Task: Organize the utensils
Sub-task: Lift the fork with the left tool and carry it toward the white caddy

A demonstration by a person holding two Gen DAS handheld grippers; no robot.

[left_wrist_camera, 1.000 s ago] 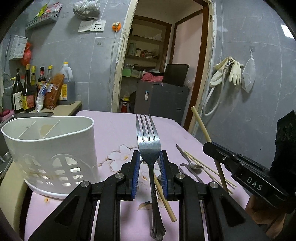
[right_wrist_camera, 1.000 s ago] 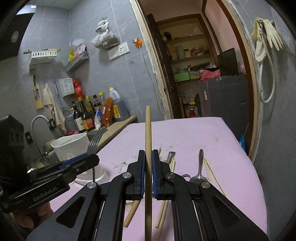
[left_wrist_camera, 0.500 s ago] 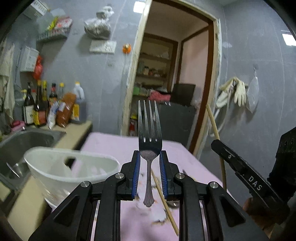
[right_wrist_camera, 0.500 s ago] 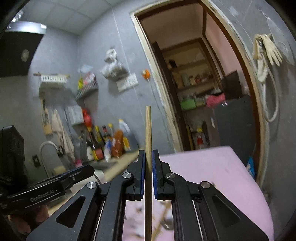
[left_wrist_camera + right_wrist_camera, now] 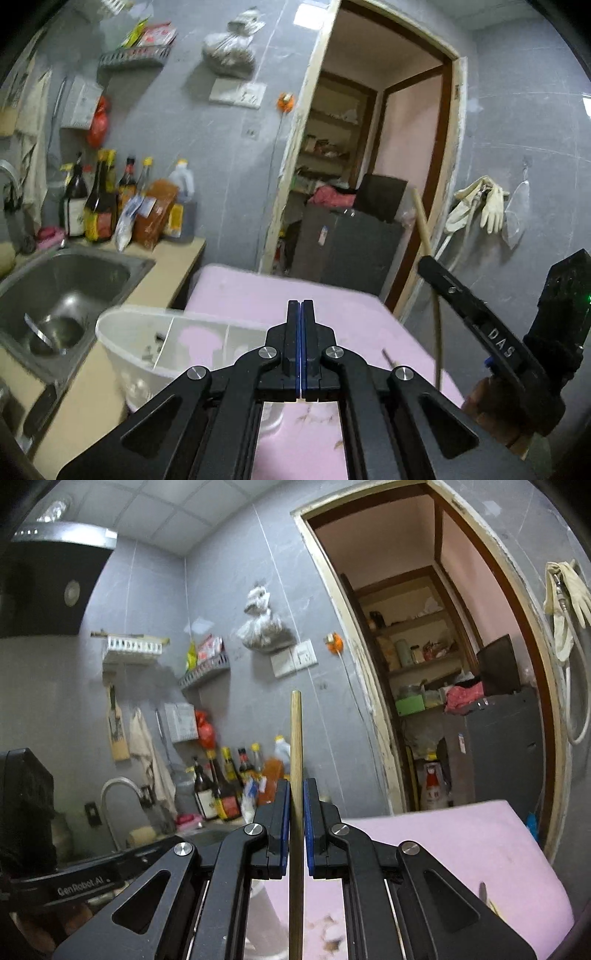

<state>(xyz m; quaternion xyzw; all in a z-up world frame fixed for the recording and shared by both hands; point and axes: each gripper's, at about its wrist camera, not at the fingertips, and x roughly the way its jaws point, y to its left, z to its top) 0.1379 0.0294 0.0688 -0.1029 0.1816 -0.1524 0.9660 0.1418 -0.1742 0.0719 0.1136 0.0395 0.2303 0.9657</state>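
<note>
My left gripper (image 5: 301,314) is shut with its blue pads pressed together and nothing between them; the fork is out of sight. It hovers above the pink table beside the white divided utensil holder (image 5: 173,343), which stands at the table's left edge. My right gripper (image 5: 295,797) is shut on a wooden chopstick (image 5: 295,760) held upright. The right gripper and its chopstick (image 5: 421,221) also show in the left wrist view at the right. The left gripper's side (image 5: 85,878) shows at the lower left of the right wrist view.
A steel sink (image 5: 70,280) lies left of the table, with sauce bottles (image 5: 99,206) on the counter behind it. The pink tablecloth (image 5: 461,849) reaches toward an open doorway with a dark cabinet (image 5: 354,243). A utensil tip (image 5: 483,890) lies at the table's right.
Both grippers have lifted and tilted upward. The fork that the left gripper held is gone from between its pads, which are now closed together. The right gripper still holds the chopstick.
</note>
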